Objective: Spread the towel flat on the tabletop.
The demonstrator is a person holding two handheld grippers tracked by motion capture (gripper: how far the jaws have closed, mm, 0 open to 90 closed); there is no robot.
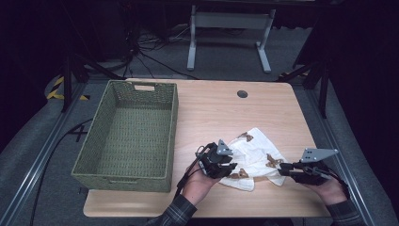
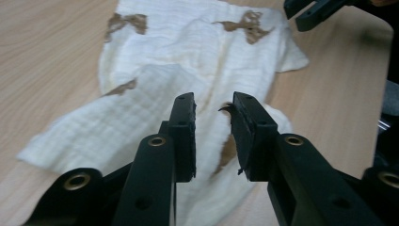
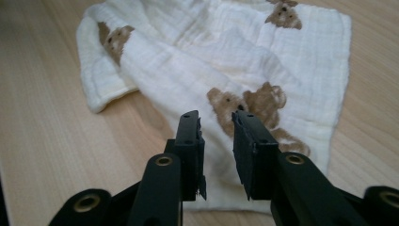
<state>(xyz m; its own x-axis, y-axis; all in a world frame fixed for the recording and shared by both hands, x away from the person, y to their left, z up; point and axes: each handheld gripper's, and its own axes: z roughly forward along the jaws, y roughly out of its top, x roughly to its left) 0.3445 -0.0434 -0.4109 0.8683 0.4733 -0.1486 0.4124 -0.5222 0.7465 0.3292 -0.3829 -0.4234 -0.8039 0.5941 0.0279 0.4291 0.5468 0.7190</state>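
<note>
Fingers (image 2: 186, 136) of the left gripper (image 1: 225, 165) and right gripper (image 1: 286, 170) stand slightly parted, gripping nothing, over the bear-print cloth (image 1: 251, 157) lying right of the basket (image 1: 127, 136); I'd pinch opposite hems low, lifting together so it stays folded.

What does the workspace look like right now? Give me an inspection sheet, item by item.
Surface: light wooden table, with a round grommet near its far edge.
Job's things: white cloth with brown bear prints, loosely folded, lying flat near the front.
Clutter: empty green woven basket on the table's left side.
Grippers: left gripper and right gripper over the cloth's edges, jaws slightly apart, nothing clamped.
Cables: black cable trailing from the left gripper; more on the floor.
Surroundings: dark room, white desk frame beyond.
</note>
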